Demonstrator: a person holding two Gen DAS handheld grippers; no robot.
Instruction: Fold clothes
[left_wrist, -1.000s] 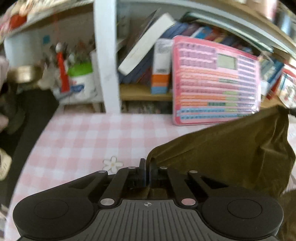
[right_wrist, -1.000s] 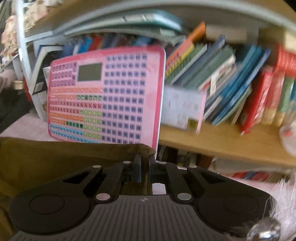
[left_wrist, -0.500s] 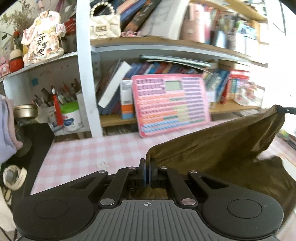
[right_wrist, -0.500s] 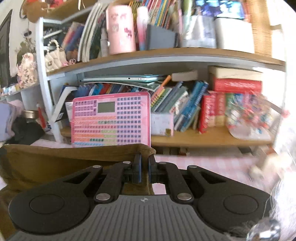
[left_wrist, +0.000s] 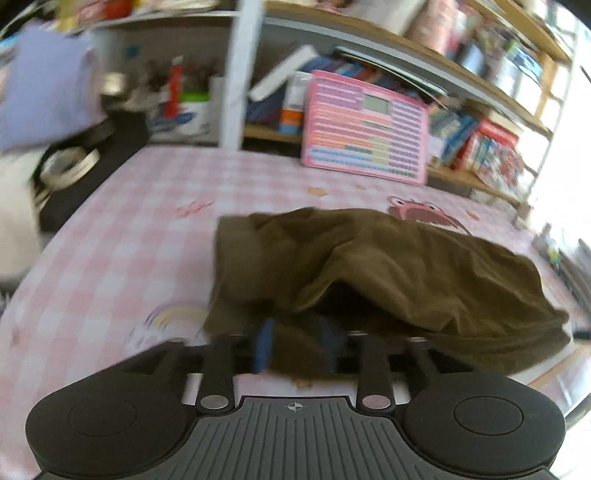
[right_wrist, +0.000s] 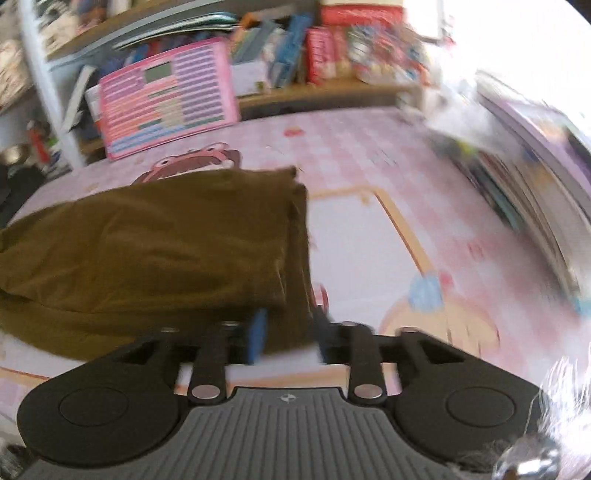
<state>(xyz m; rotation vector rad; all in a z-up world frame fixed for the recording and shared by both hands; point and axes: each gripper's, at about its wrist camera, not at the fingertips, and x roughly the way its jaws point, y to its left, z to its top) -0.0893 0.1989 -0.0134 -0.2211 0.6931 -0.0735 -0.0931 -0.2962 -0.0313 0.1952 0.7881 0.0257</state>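
Observation:
An olive-brown garment lies folded over on the pink checked tablecloth. It also shows in the right wrist view, with its right edge stacked in layers. My left gripper is open at the garment's near left edge, its fingers either side of the cloth. My right gripper is open at the garment's near right corner, the cloth lying between its fingers. Both views are blurred by motion.
A pink toy keyboard board leans against the bookshelf at the back of the table. A black bag and a purple cloth sit at the left. Books lie along the table's right side.
Both grippers held the garment's top edge up in the air, shut. Now the garment lies folded on the table and both grippers have opened and let go, low at its near edge.

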